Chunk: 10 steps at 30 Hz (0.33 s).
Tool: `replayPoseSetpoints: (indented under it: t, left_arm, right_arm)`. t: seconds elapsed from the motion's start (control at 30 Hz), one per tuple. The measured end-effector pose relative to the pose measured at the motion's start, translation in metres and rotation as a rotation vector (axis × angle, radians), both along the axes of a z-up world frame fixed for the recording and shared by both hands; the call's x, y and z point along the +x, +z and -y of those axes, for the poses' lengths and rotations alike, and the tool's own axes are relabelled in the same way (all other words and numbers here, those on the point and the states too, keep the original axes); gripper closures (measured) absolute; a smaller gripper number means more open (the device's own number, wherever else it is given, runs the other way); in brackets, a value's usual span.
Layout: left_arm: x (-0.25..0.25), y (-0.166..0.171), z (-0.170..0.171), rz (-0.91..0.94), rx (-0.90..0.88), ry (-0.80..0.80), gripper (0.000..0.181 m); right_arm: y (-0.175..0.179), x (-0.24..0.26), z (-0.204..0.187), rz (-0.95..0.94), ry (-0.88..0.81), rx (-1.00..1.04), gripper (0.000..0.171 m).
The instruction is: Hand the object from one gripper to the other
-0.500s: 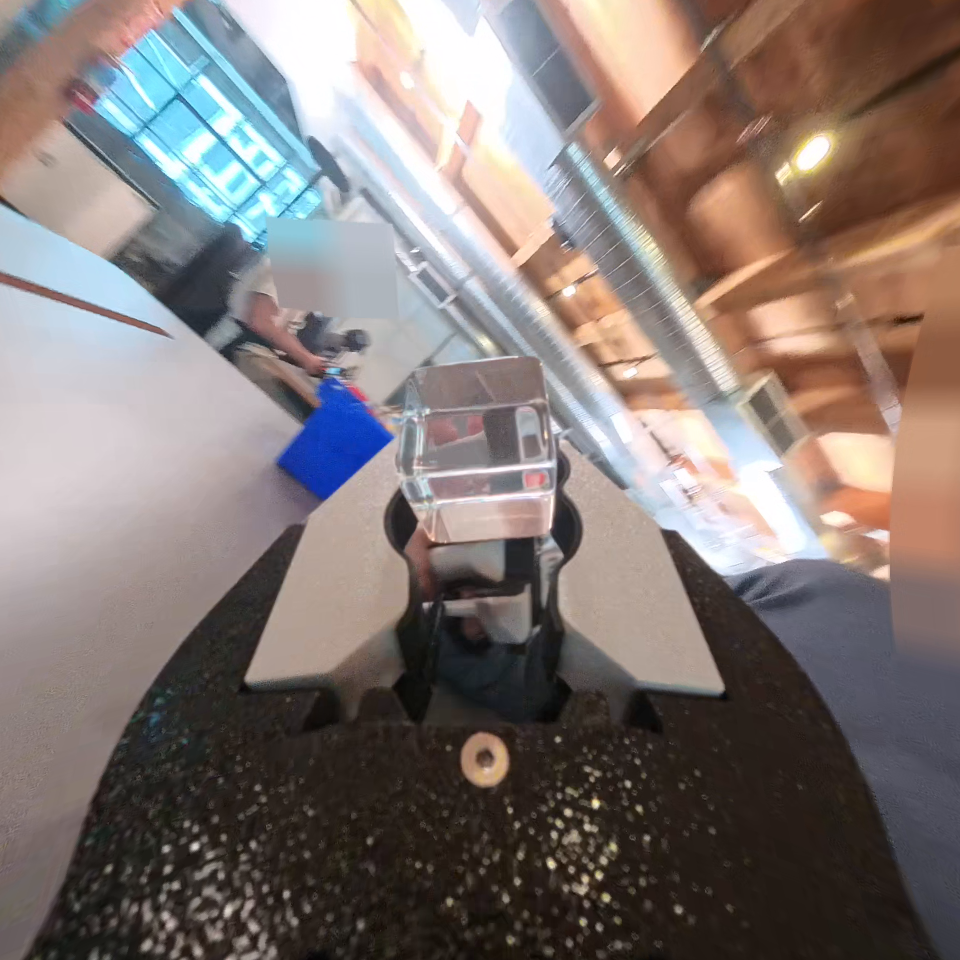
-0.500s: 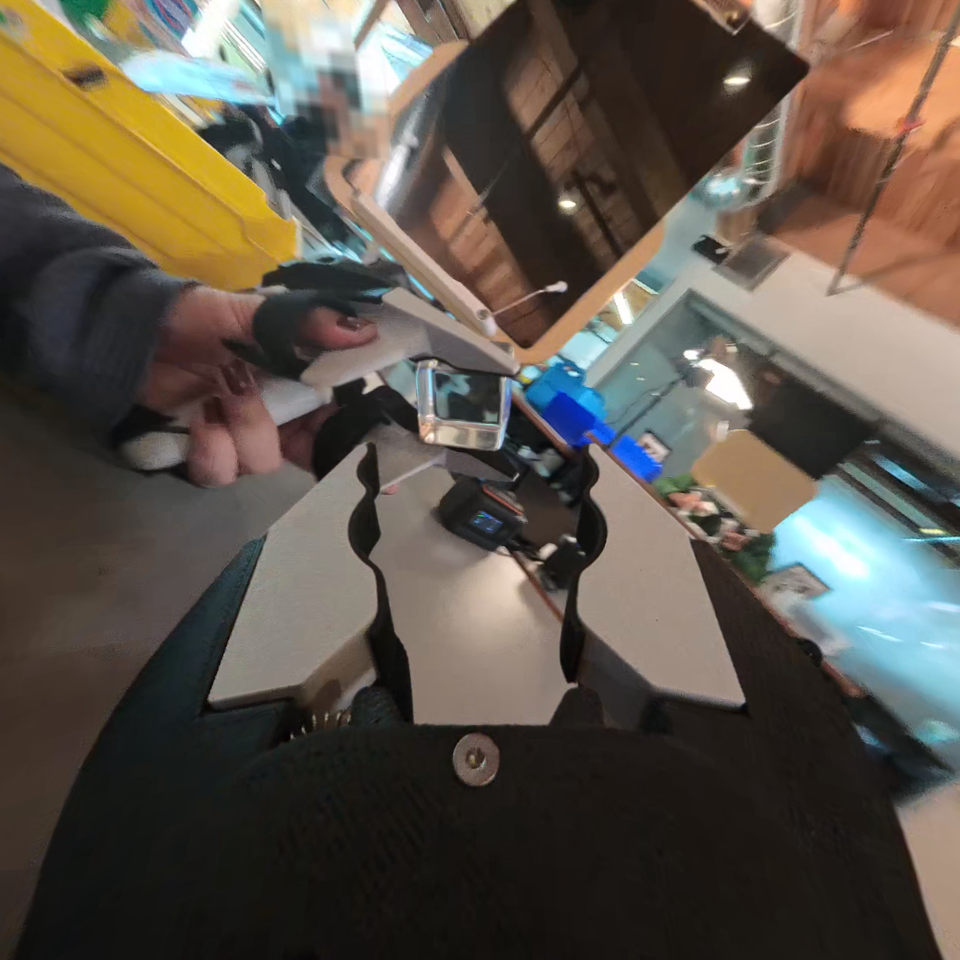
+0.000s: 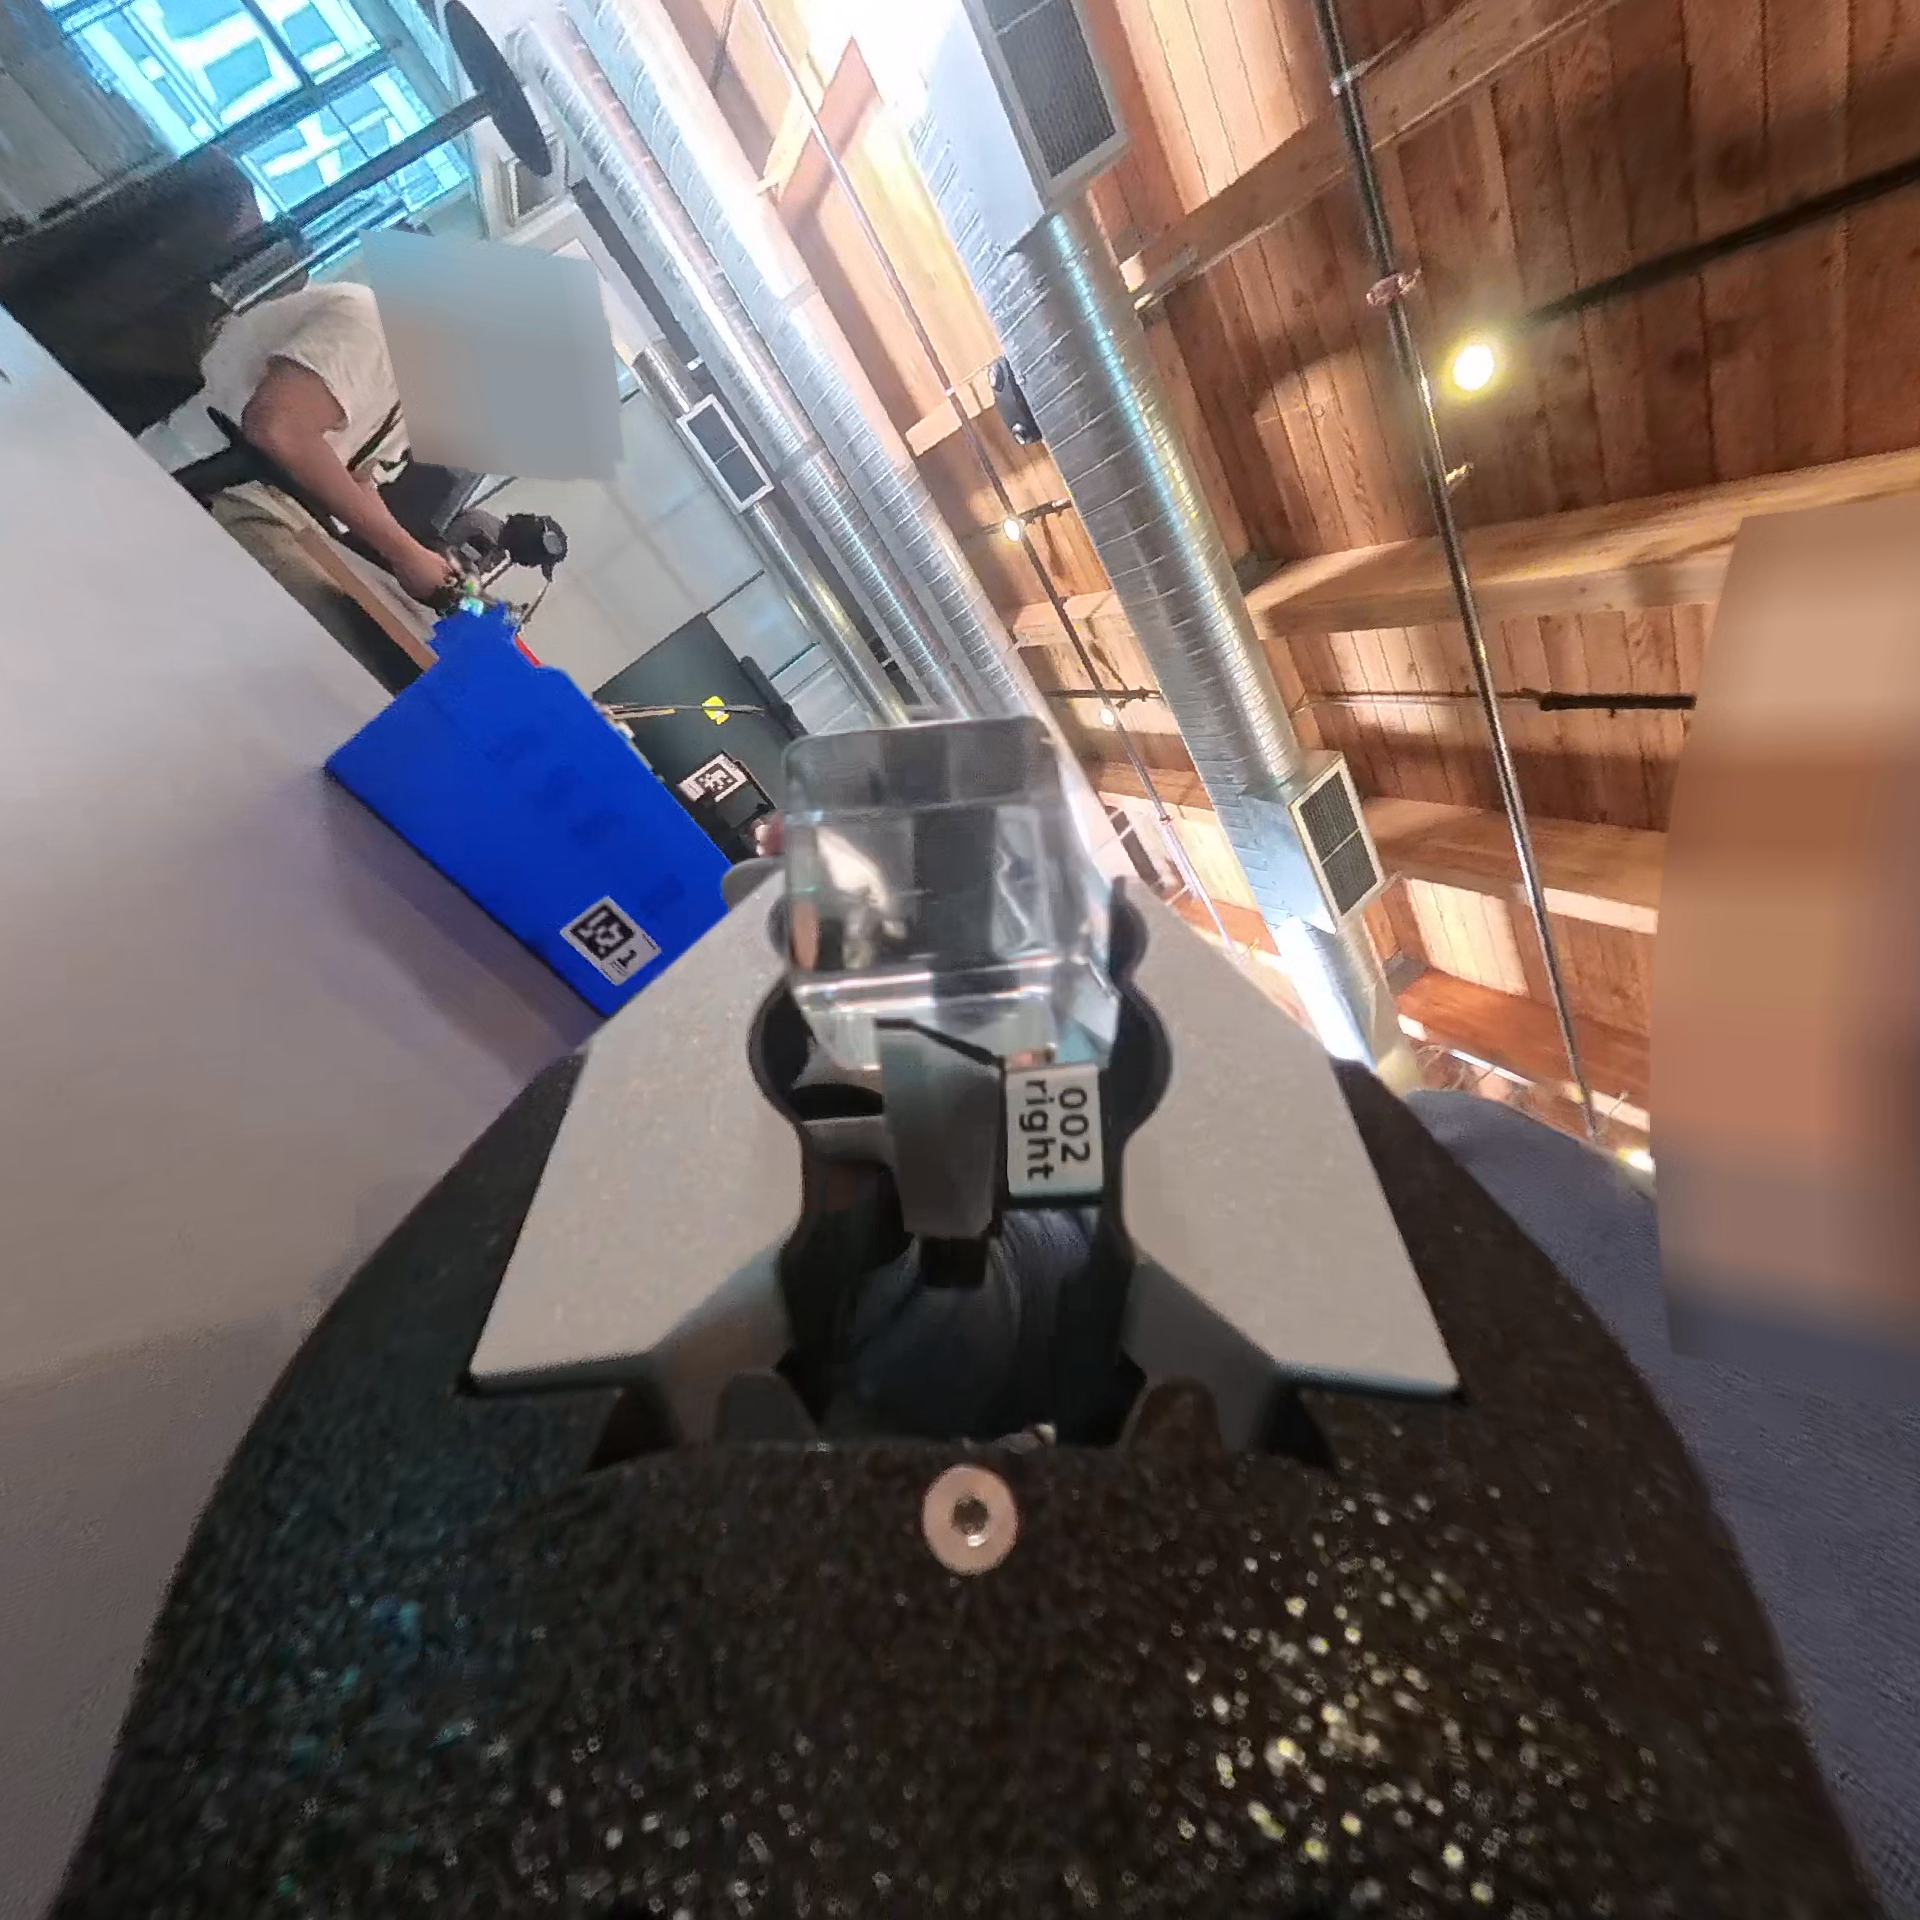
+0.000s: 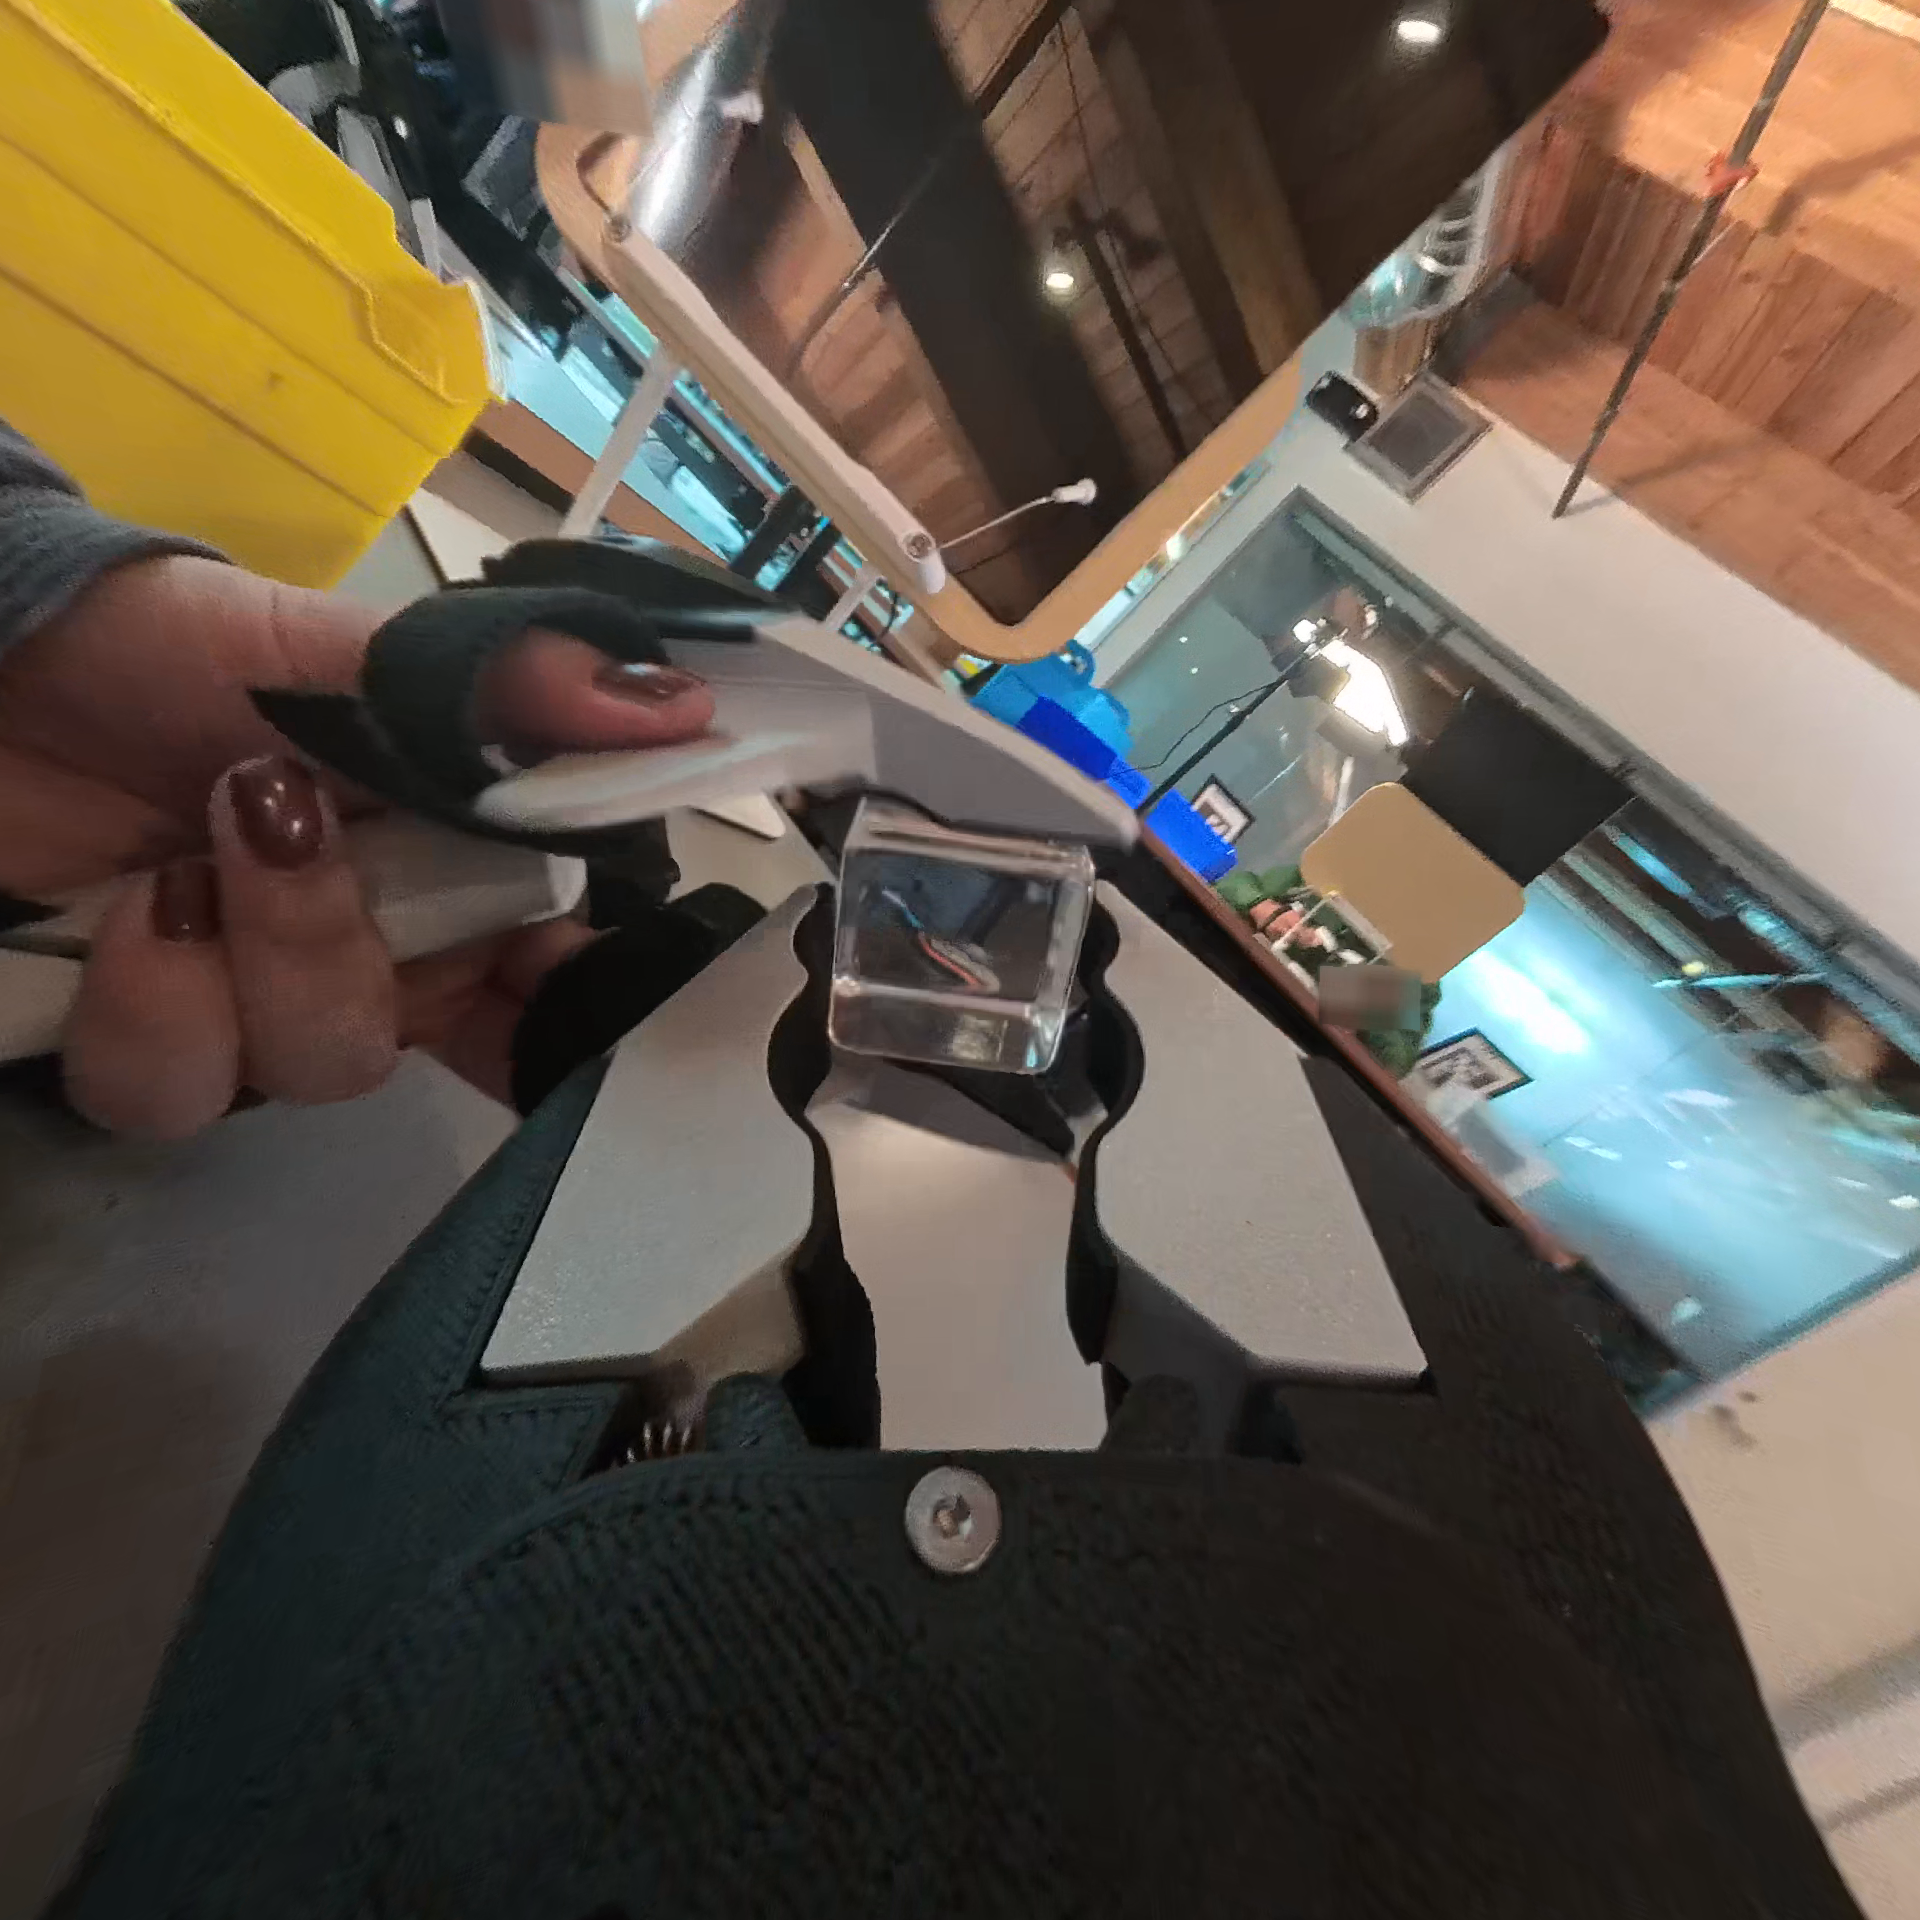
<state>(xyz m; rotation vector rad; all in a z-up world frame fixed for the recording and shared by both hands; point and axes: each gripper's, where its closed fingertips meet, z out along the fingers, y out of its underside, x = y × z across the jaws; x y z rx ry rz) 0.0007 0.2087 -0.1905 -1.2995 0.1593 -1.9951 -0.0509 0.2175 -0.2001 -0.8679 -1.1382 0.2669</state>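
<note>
A clear cube (image 3: 935,883) is clamped between the grey fingers of my left gripper (image 3: 940,914), held up in the air. In the right wrist view the same cube (image 4: 961,945) sits between the fingertips of my right gripper (image 4: 961,914), which press on its two sides. The left gripper's upper finger (image 4: 914,748) lies over the cube's top and its other finger lies under it. One finger (image 3: 935,1132) of the right gripper, with a white label, shows below the cube in the left wrist view.
A hand (image 4: 208,831) in a black strap holds the left gripper. A yellow bin (image 4: 187,312) stands behind it. A blue bin (image 3: 520,790) sits on the grey table (image 3: 156,831). A person (image 3: 301,416) works beyond it. The left gripper's tips are roughly 4 cm from the right gripper's.
The two grippers have come together. The cube, before just ahead of the right fingertips, now sits between them, and the right fingers have narrowed onto it. The left grip is unchanged.
</note>
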Motion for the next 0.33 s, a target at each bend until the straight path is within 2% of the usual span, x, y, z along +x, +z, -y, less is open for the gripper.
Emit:
replayPoseSetpoints:
  t: [0.07,0.17,0.33]
  left_arm:
    - [-0.01,0.001,-0.004,-0.041,0.043,0.048,0.104]
    - [-0.026,-0.01,-0.016,-0.27,0.158,0.215,0.104]
    - [-0.048,-0.027,-0.028,-0.751,0.525,0.525,0.099]
  right_arm:
    - [0.0,0.006,-0.008,-0.034,0.016,-0.095,0.126]
    - [-0.003,0.014,-0.016,-0.092,0.112,-0.281,0.127]
    - [-0.008,0.02,-0.024,-0.168,0.281,-0.64,0.127]
